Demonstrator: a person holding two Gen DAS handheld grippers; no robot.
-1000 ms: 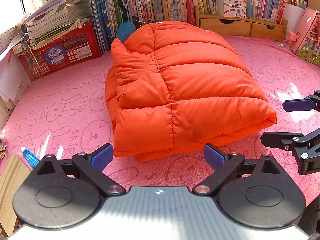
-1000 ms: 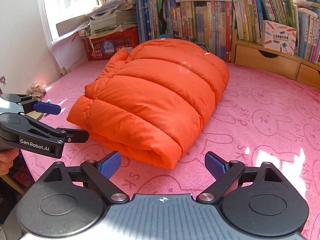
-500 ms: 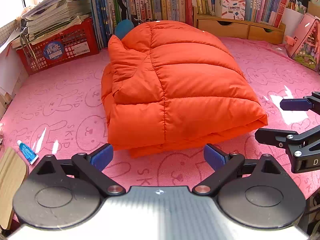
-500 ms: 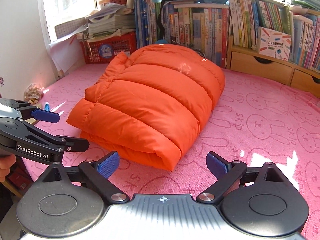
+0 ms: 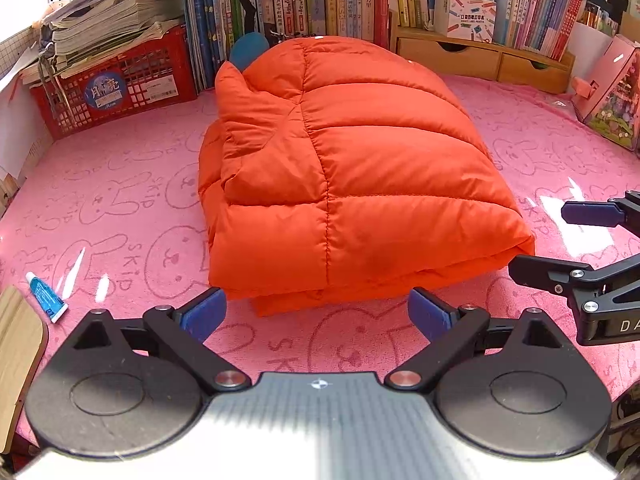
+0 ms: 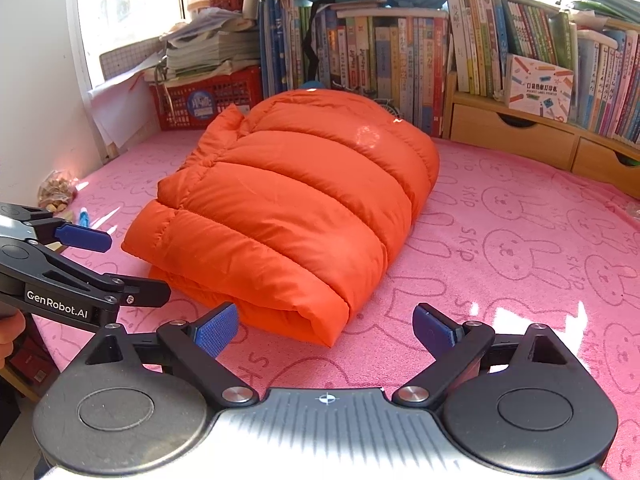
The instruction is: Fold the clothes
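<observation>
Bookshelves (image 6: pixel 400 52) crammed with books line the back of a tabletop under a pink bunny-print cloth (image 5: pixel 120 216), with a red basket (image 5: pixel 116 92) of papers at its back left corner. An orange puffer jacket (image 5: pixel 344 184) lies folded into a thick bundle in the middle of the tabletop, its layered edges facing the front edge. Both tongs hang over that front edge, apart from the jacket: the left gripper (image 5: pixel 316 314) has its jaws spread wide and holds nothing, and the right gripper (image 6: pixel 324 328) is likewise wide open and empty. A small blue tube (image 5: pixel 46 296) lies near the front left corner. By the look of it the folding is done or nearly so; any next move would be a last squaring or pressing down of the puffy bundle, which may spring back
</observation>
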